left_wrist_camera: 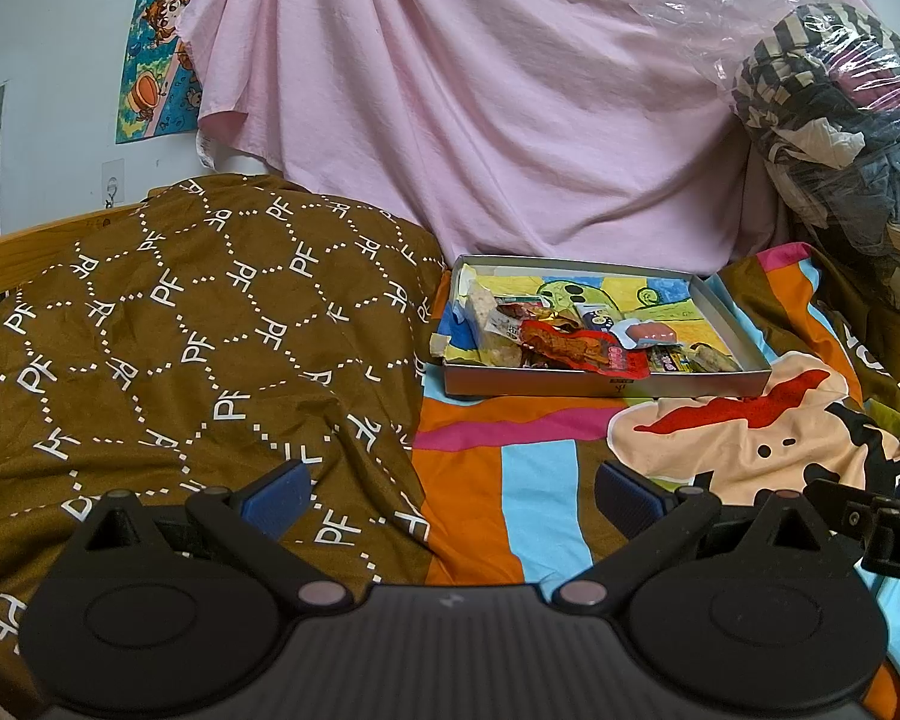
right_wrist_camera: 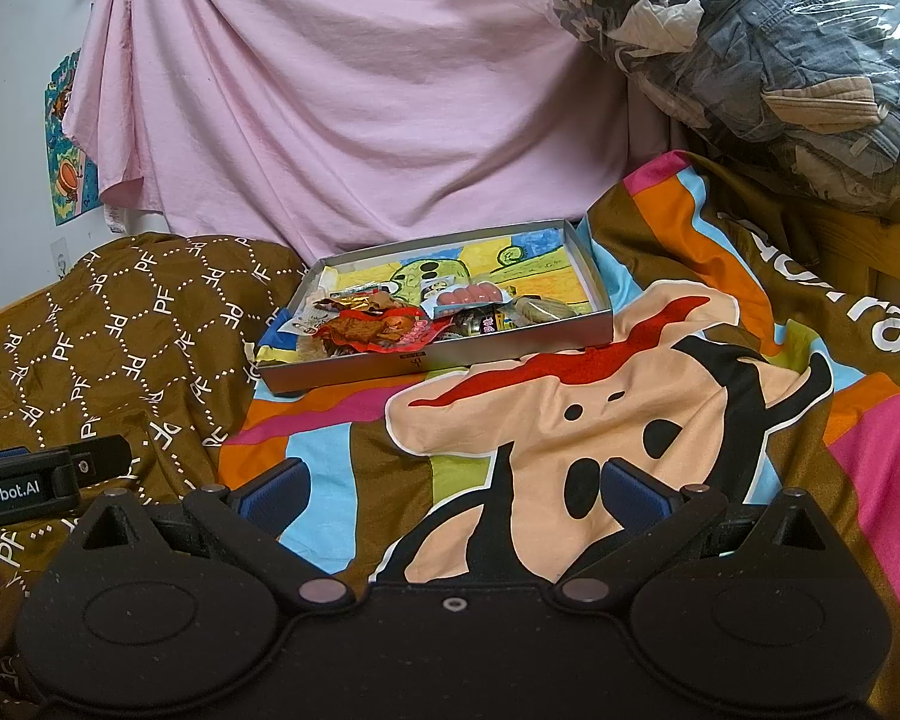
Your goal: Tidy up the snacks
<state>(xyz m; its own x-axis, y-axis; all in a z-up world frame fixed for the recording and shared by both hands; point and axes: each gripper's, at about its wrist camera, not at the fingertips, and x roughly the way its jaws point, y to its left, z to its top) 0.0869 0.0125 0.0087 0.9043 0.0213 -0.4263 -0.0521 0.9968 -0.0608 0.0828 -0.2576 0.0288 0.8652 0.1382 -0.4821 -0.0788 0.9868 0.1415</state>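
Left wrist view. Left gripper (left_wrist_camera: 450, 498): jaws spread wide, nothing between the blue pads (left_wrist_camera: 276, 495); it hangs above the bedding, well short of the tray. Shallow grey tray (left_wrist_camera: 606, 385): lies flat on the colourful cartoon bedspread (left_wrist_camera: 540, 480), far and a little right of centre, its floor lined with a bright drawing. Snacks (left_wrist_camera: 576, 342): heaped along the tray's near side, toward its left. Items that can be told apart: a red packet of brown dried pieces (left_wrist_camera: 564, 348), a pale packet of pink sausages (left_wrist_camera: 645, 334) just to its right, and a pale rice-cracker packet (left_wrist_camera: 480, 306) at the left end. The remaining wrappers are too small to identify. Brown quilt (left_wrist_camera: 168, 312) with white "PF" lettering: left half of the scene, touching the tray's left edge. Pink sheet (left_wrist_camera: 480, 90): hangs behind. Clear bag of clothes (left_wrist_camera: 834, 120): far right. Cartoon poster (left_wrist_camera: 156, 42): on the wall, far left. Part of the right gripper (left_wrist_camera: 894, 531): at the right edge.

Right wrist view. Right gripper (right_wrist_camera: 453, 498): jaws likewise wide apart and empty, above the bedspread's cartoon figure. Tray: far, left of centre, slightly tilted in this view. Snacks: crowded in its near half; red packet toward the left, sausage packet at the middle. Quilt: left. Clothes bag: upper right. One finger of the left gripper: enters at the left edge, level with the right gripper.
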